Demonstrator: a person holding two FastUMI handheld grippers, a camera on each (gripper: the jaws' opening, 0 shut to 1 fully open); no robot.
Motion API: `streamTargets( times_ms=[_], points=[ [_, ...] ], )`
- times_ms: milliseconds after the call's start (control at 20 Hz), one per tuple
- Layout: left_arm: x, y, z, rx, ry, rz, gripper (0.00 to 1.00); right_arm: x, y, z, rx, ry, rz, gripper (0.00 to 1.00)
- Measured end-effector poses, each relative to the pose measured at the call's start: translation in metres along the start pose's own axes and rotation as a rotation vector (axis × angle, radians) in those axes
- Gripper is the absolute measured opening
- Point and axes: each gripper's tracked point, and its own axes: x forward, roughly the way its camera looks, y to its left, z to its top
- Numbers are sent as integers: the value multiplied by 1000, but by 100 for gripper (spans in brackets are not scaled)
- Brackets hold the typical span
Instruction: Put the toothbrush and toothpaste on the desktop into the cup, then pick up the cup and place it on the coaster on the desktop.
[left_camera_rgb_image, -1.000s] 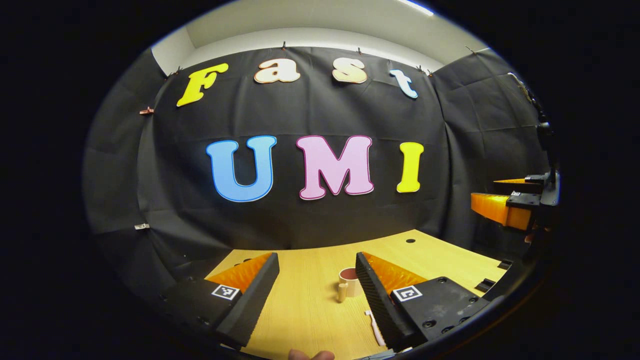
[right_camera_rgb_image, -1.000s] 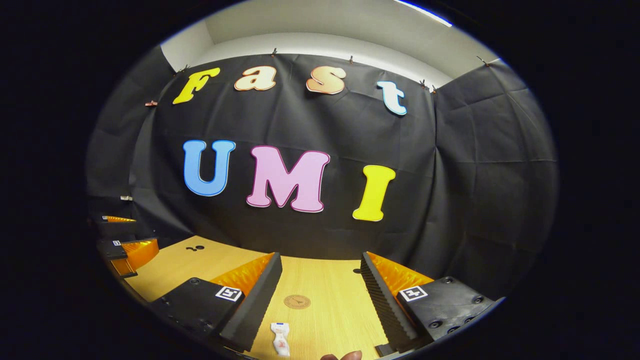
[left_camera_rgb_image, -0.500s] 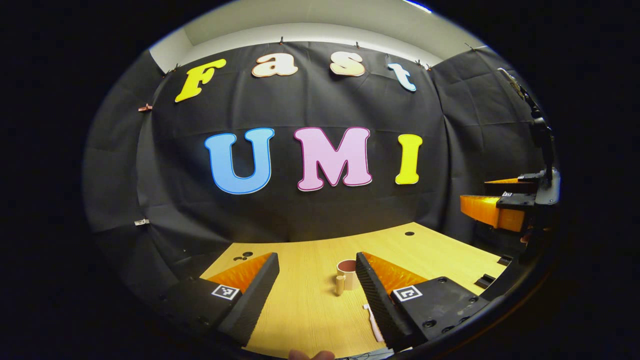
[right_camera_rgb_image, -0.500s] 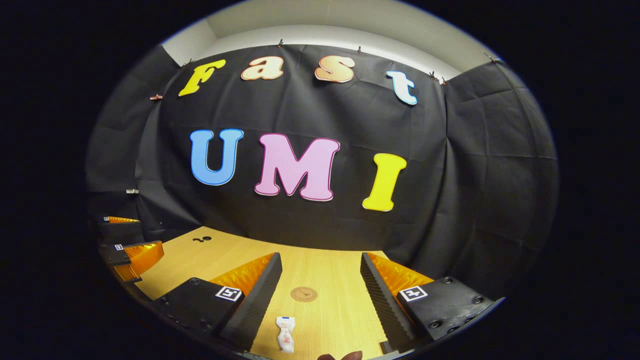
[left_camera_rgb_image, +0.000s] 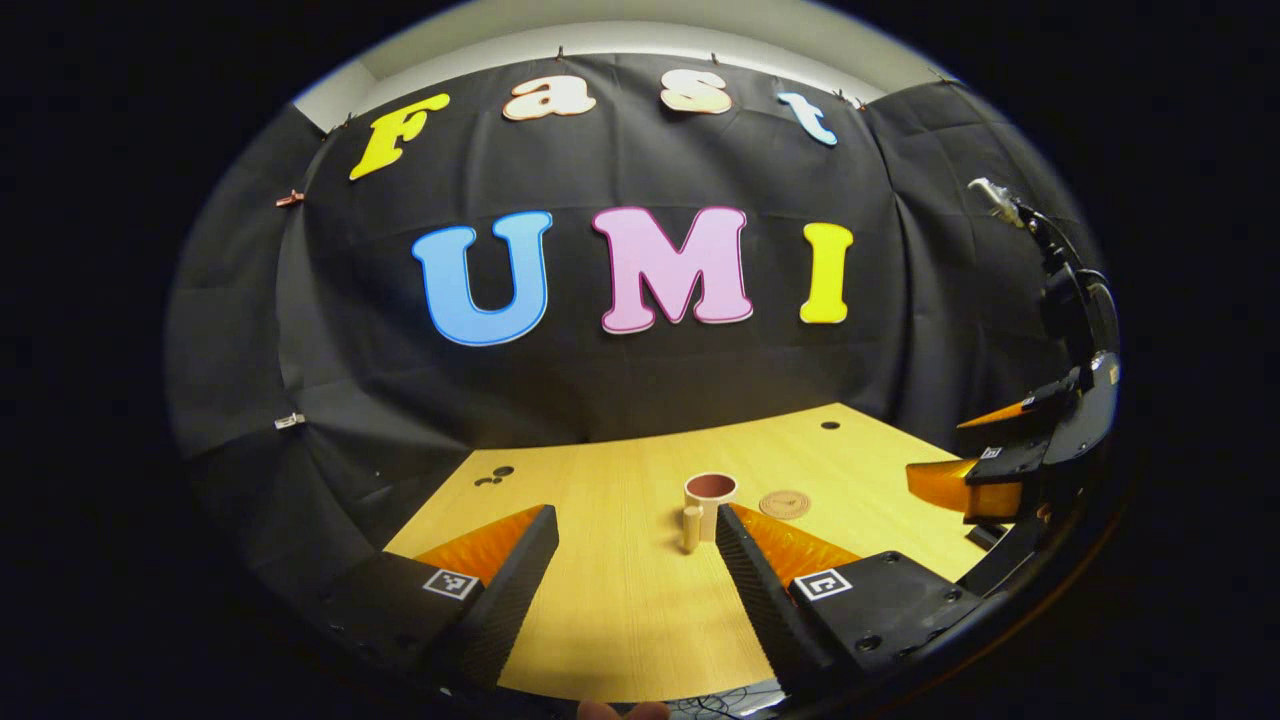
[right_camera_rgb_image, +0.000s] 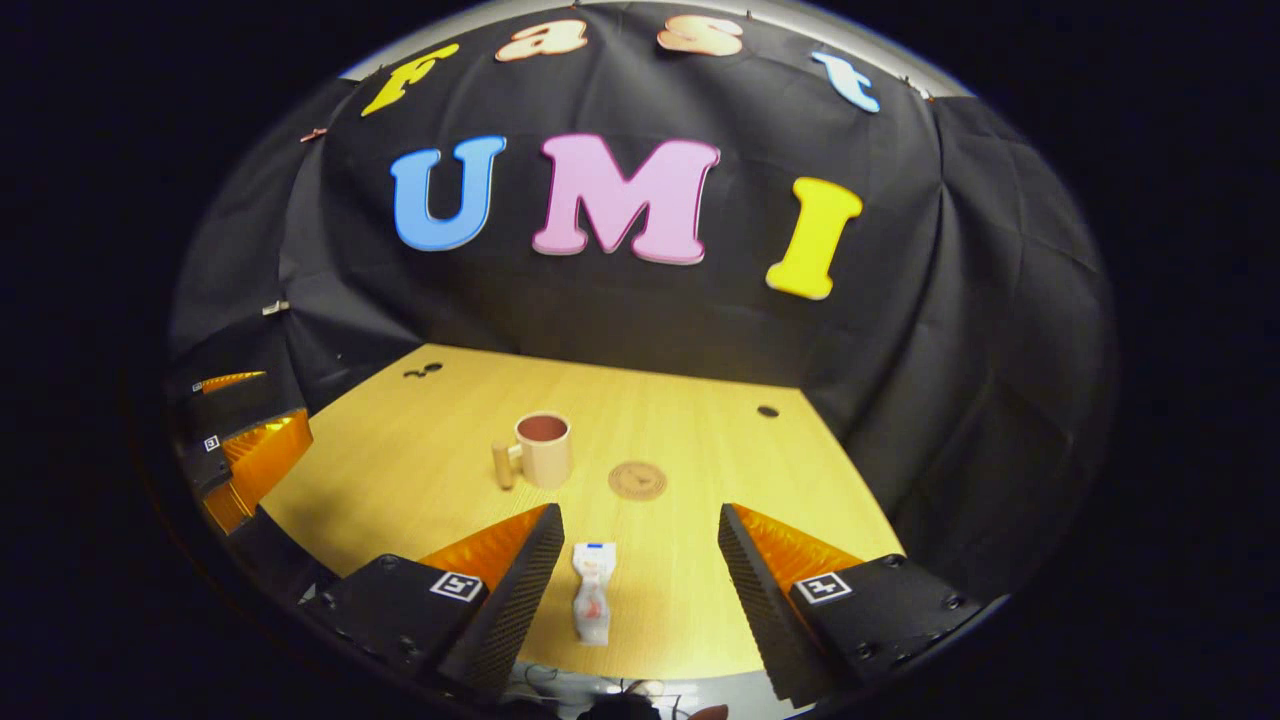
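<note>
In the left gripper view, the left gripper (left_camera_rgb_image: 630, 560) hangs above the light wooden desktop (left_camera_rgb_image: 620, 620) with its jaws spread wide and nothing between them. At about one o'clock from its fingers stands the beige ceramic cup with a brown inside (left_camera_rgb_image: 710, 493), upright, its handle toward the camera; just to its right lies the round brown coaster (left_camera_rgb_image: 784, 503), apart from it. At three o'clock the right gripper (left_camera_rgb_image: 985, 455) shows, jaws parted. In the right gripper view, the left gripper (right_camera_rgb_image: 235, 440) sits at nine o'clock. The cup (right_camera_rgb_image: 543, 449) and coaster (right_camera_rgb_image: 637, 480) lie ahead near twelve o'clock. The right gripper (right_camera_rgb_image: 640, 575) is wide open, and the small white toothpaste tube (right_camera_rgb_image: 592, 605) lies flat on the desktop between its fingers, untouched.
</note>
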Motion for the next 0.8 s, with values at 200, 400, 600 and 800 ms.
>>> streamTargets(
  times_ms=[200, 400, 600, 800],
  points=[
    [-3, -4, -28, -22, 76, 6, 99, 34, 15, -49, 18, 172, 35, 95],
    [-5, -6, -42, -18, 107, 18, 97, 64, 24, -93, -33, 307, 59, 93],
    [-4, -6, -52, -20, 145, 37, 97, 93, 29, -128, -63, 432, 80, 89],
    [-3, -8, -60, -31, 176, 61, 97, 113, 32, -145, -62, 496, 80, 81]
  ],
)
